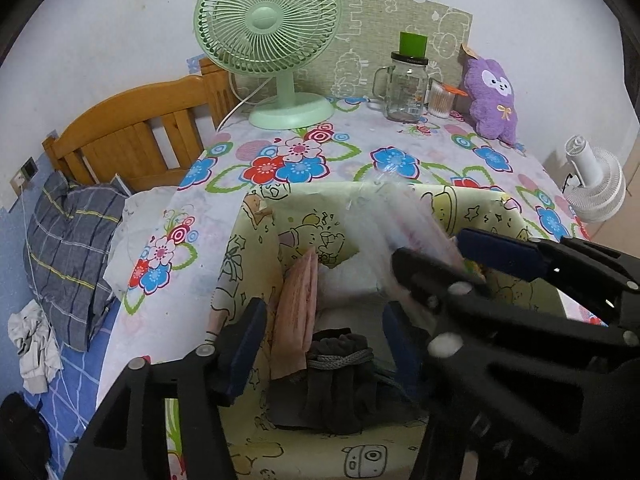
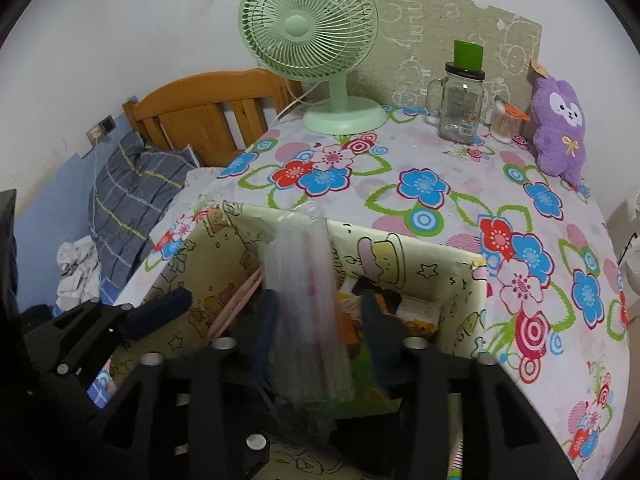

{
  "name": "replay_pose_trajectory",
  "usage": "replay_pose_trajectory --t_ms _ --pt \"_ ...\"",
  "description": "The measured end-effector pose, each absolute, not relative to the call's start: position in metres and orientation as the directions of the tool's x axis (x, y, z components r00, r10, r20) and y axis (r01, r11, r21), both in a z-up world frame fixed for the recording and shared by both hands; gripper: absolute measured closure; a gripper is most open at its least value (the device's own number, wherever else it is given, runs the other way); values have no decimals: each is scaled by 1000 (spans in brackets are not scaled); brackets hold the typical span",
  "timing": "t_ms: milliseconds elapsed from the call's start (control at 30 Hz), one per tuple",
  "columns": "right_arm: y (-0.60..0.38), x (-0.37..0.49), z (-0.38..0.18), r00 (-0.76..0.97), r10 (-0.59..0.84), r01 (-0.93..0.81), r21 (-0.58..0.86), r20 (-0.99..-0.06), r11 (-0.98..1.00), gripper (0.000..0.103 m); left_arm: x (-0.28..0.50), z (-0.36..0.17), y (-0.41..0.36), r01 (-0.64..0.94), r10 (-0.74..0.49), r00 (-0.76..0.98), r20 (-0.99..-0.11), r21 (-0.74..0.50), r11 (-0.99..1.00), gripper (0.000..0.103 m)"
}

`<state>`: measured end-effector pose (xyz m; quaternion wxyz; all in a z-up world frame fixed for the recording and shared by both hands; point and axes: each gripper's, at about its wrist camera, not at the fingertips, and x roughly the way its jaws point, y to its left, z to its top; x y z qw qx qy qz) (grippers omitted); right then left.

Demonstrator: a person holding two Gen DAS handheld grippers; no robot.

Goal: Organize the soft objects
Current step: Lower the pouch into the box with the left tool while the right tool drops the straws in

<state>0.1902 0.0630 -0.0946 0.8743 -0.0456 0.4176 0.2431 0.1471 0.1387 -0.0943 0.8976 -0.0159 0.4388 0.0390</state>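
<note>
Clear packet (image 2: 308, 304) stands blurred in the box (image 2: 444, 276), between the right gripper (image 2: 320, 320) jaws, which are apart and off it. Left gripper (image 1: 320, 328) gapes empty at 9 o'clock. Packet looks light, floppy, slick; pinch its top edge.

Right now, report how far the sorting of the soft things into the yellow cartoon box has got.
Done: a pink folded cloth and a dark drawstring bundle already sit inside the box. In hand: a clear plastic-wrapped packet, blurred, stands between the fingers of the right claw over the box; whether the pads grip it is unclear. The left claw is open and empty. Possibly left: the purple plush by the wall.
</note>
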Motion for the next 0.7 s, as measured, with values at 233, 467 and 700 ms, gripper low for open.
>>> replay_pose_trajectory --t_ms 233,467,700 --pt "53 178 -87 585 345 -449 61 -734 892 30 140 -88 131 -97 80 625 -777 24 995 19" --pt "38 167 -78 612 344 -436 59 -712 898 24 132 -80 119 -94 78 636 -768 23 995 19" --pt "19 154 -67 635 347 -420 69 -690 905 24 123 -70 103 -88 82 658 -749 32 996 18"
